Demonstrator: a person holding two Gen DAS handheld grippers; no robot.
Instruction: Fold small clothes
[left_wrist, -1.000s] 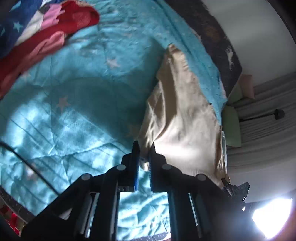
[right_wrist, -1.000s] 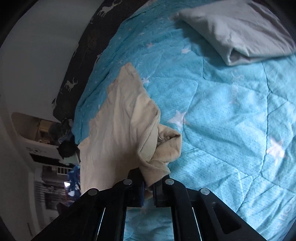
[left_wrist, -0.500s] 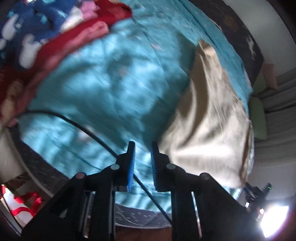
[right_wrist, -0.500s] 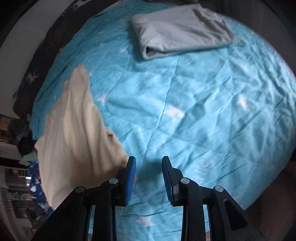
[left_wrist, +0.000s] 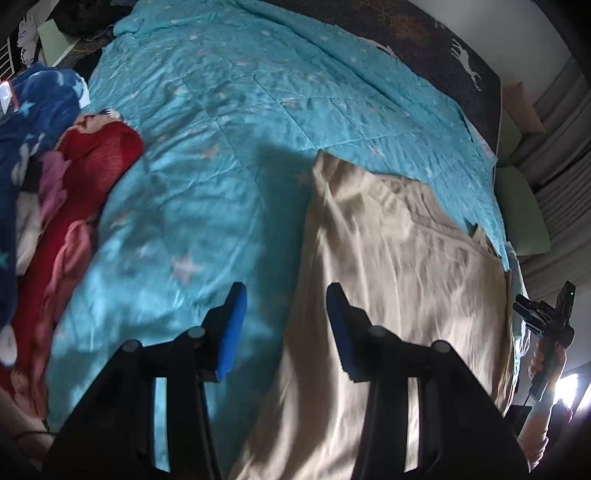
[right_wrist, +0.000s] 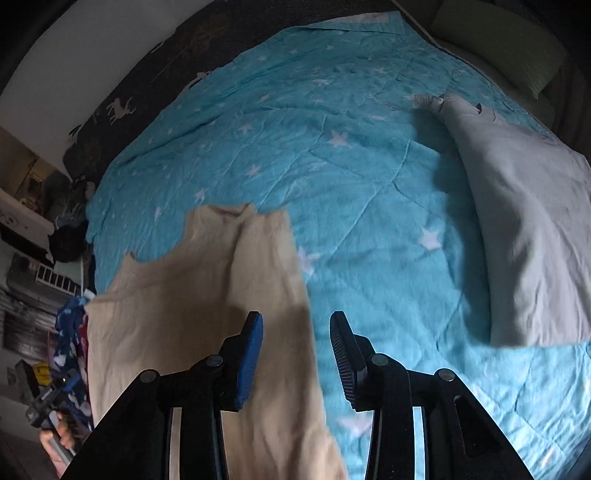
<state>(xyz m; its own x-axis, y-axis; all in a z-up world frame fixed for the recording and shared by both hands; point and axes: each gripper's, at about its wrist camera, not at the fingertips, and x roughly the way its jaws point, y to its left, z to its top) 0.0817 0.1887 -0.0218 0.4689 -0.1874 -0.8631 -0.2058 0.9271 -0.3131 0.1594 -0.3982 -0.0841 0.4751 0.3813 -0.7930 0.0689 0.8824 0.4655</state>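
Quilt: we look down on a turquoise quilt (left_wrist: 229, 122) with pale stars, stitched in large squares, wrinkled, filling the ground below both tongs.
Dark blanket: a dark blanket (left_wrist: 436, 40) with white deer edges the far side of the quilt.
Cream garment: a soft, creased cream garment (left_wrist: 399, 280) lies flat on the quilt; in our left view it runs beneath the right-hand pad and off to the right, and in our right view beneath the left-hand pad and off to the left.
Grey garment: a folded grey garment (right_wrist: 524, 236), smooth with a rounded fold, lies well to the right of the right tongs.
Clothes pile: a red, pink and navy clothes pile (left_wrist: 55, 184) lies far left of the left tongs.
Left gripper (left_wrist: 283, 325): we see its blue pads apart and widening, nothing between them.
Right gripper (right_wrist: 296, 363): released and widening, its blue pads straddle the cream edge without touching it.
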